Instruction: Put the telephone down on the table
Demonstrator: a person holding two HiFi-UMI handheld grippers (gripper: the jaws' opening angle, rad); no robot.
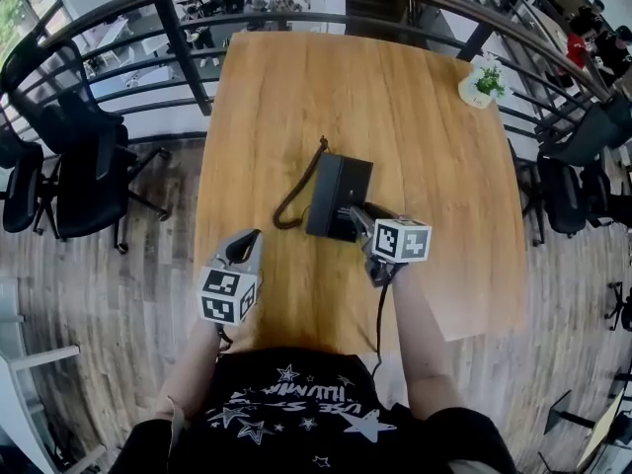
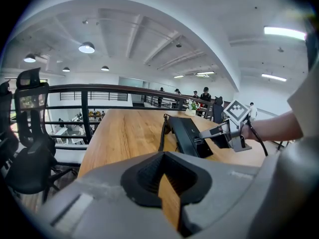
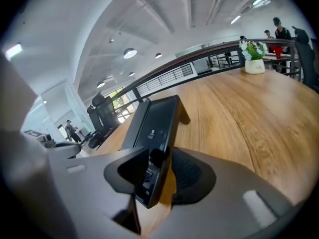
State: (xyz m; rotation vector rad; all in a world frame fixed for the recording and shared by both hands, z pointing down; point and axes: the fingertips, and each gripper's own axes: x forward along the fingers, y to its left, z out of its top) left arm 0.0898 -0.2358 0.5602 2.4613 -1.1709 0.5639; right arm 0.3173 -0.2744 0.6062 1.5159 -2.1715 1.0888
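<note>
Now the telephone [image 1: 336,194] lies on the surface [image 1: 434,146], long axis near to far. The right hand-held gripper [image 1: 357,215], half open, straddles its near edge without pressing. The left hand-held gripper [image 1: 247,240], closed and empty, is farther away.

Black T-shirt [image 1: 296,403] with white stars and lettering, short sleeves, grey left gripper [image 1: 247,241] and right gripper [image 1: 357,217], each bearing a white cube [image 1: 229,296] with black square markers, black cable [image 1: 380,314] running from the right one
</note>
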